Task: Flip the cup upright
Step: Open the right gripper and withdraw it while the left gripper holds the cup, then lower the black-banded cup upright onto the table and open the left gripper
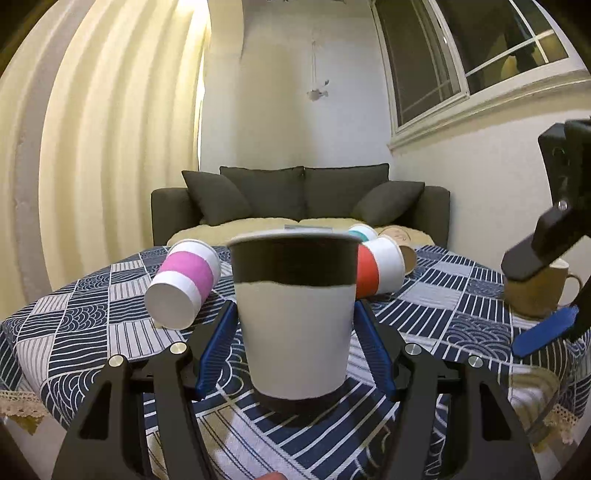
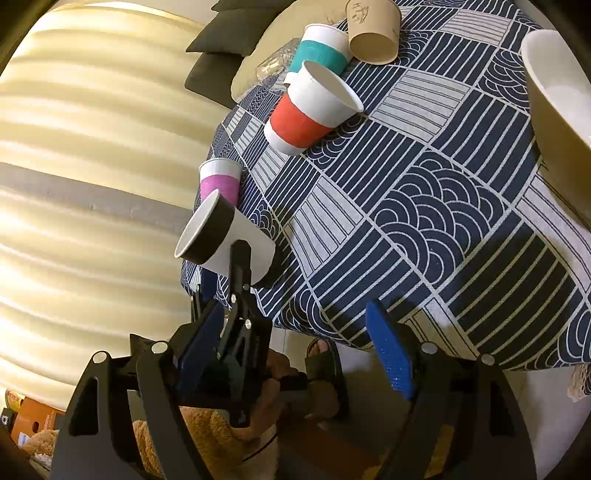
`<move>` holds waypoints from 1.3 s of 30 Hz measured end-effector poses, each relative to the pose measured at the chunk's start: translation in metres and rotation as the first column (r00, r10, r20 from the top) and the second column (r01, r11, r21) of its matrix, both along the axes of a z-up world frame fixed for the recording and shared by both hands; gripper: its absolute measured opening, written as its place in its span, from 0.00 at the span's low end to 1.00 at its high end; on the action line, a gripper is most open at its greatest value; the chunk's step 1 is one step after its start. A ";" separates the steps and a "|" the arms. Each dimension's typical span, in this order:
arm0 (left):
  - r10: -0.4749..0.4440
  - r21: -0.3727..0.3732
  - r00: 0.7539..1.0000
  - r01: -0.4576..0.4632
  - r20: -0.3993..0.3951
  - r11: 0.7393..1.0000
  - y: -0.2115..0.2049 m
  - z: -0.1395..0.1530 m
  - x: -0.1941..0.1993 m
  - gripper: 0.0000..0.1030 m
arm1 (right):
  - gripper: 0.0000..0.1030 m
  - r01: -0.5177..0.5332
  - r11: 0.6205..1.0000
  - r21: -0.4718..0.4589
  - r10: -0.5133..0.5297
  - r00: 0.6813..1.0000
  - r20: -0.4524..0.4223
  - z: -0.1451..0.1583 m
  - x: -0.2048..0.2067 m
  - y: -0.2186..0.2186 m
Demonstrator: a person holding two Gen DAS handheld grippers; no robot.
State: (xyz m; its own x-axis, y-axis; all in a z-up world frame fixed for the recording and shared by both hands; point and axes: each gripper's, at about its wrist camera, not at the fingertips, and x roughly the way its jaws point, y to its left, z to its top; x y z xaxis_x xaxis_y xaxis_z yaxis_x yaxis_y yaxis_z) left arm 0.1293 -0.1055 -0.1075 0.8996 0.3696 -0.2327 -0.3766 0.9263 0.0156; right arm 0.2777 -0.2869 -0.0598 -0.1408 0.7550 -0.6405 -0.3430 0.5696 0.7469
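A white paper cup with a dark band at its rim (image 1: 295,317) stands upright on the patterned tablecloth (image 1: 436,310). My left gripper (image 1: 295,332) has a blue finger on each side of it; whether the pads press the cup is unclear. The cup also shows in the right wrist view (image 2: 221,247) with the left gripper's black finger over it. My right gripper (image 2: 295,354) is open and empty, off the table's near edge. It shows at the right of the left wrist view (image 1: 546,332).
Pink-banded (image 1: 184,280), red-banded (image 1: 376,271) and teal-banded (image 2: 319,51) paper cups lie on their sides. A brown paper cup (image 2: 373,33) lies at the back. A tan mug (image 1: 535,291) stands at the right. A dark sofa (image 1: 295,199) is behind the table.
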 end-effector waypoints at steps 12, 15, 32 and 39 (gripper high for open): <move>-0.010 -0.015 0.999 0.010 -0.053 1.000 0.002 -0.005 0.000 0.71 | 0.76 -0.013 1.000 -0.001 0.013 1.000 -0.001 0.002 -0.005 0.009; -0.020 -0.021 0.997 0.019 -0.070 1.000 0.002 -0.007 0.000 0.71 | 0.76 -0.013 1.000 -0.005 0.013 1.000 0.002 0.003 -0.007 0.011; -0.090 -0.058 0.988 0.084 -0.129 0.995 0.001 0.015 -0.021 0.82 | 0.76 -0.013 1.000 0.013 0.012 1.000 0.026 0.014 -0.025 0.012; -0.137 -0.060 0.976 0.128 -0.169 0.990 -0.006 0.037 -0.039 0.82 | 0.76 0.025 0.999 0.027 -0.027 0.998 0.055 0.030 -0.037 -0.002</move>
State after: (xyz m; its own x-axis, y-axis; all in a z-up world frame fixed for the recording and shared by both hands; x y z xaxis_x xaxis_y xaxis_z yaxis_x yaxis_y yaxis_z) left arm 0.0903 -0.1111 -0.0703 0.8847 0.2341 -0.4032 -0.2459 0.9690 0.0232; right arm 0.2403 -0.2885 -0.0303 -0.0856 0.7747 -0.6265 -0.3695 0.5593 0.7421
